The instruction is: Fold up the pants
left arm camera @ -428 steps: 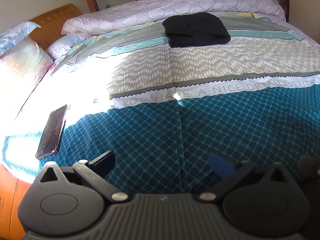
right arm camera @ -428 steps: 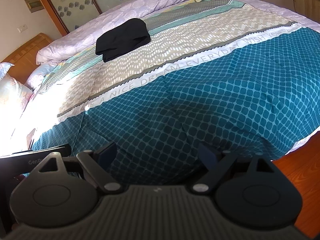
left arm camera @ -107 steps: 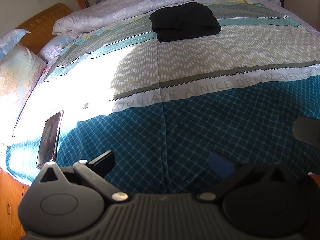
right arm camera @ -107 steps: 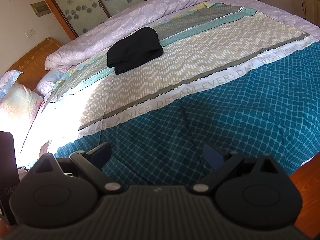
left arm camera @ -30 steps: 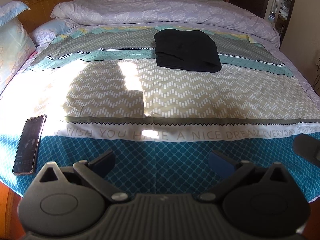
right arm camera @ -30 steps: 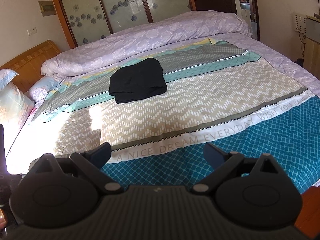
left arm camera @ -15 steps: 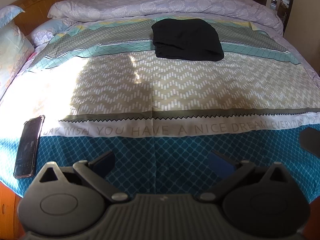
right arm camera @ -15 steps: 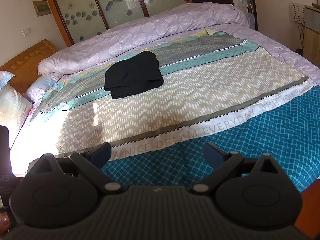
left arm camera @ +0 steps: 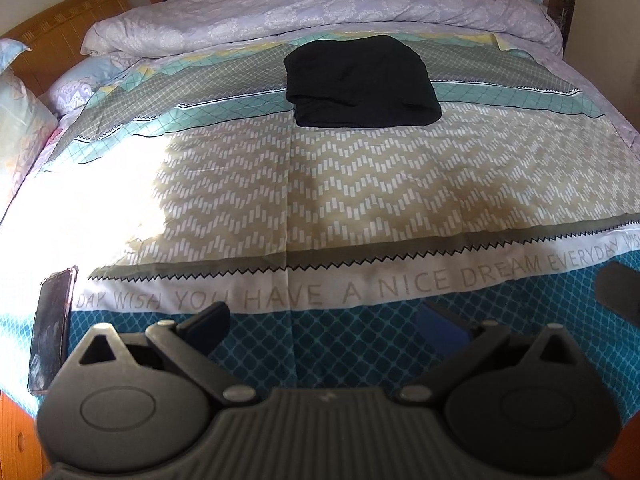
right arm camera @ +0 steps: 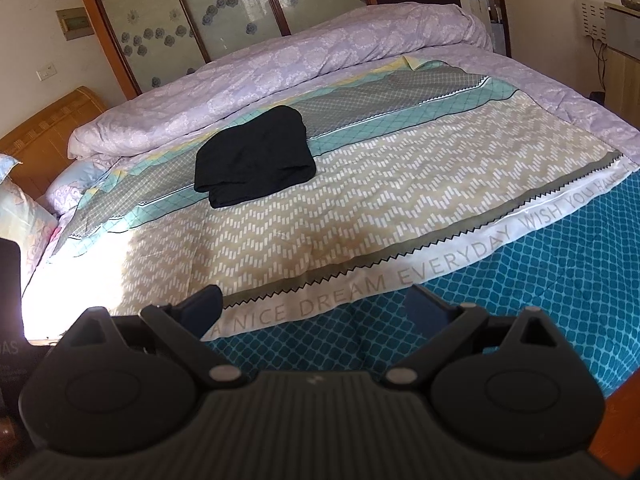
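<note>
The black pants [left arm camera: 362, 82] look soft, light and floppy, and sit as a folded bundle, so layers will likely slide apart if you pinch just one. Judging by the stacked edges at the near left corner, take hold there, or at the two near corners. They lie far up the bed [left arm camera: 360, 184], near the rolled lilac duvet [left arm camera: 320, 4], well apart from both tools. Your left gripper [left arm camera: 324, 322] and right gripper [right arm camera: 314, 306] both hang spread wide, holding nothing, over the teal near end. Phone [left arm camera: 50, 330] lies at the left edge.
</note>
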Demonstrator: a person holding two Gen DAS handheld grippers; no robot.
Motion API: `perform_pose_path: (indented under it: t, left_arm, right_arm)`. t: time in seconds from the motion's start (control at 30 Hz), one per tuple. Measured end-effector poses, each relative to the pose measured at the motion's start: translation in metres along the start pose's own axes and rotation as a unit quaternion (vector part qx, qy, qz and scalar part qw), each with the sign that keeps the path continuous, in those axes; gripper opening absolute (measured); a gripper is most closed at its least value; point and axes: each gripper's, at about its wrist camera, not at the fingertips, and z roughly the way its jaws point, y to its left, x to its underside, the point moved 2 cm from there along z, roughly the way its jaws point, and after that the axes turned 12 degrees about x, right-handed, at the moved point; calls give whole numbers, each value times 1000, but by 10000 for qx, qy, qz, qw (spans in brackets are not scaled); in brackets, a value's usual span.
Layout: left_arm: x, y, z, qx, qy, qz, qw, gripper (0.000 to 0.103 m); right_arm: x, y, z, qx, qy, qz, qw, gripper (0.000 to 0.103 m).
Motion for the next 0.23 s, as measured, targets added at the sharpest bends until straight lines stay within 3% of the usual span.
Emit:
perform_pose_path:
  t: [0.23]
  left_arm:
    - [-17,-9,11,198,-186,165,9995,103]
  right_arm:
    - [-7,-7,17,-26,37,90,9999,100]
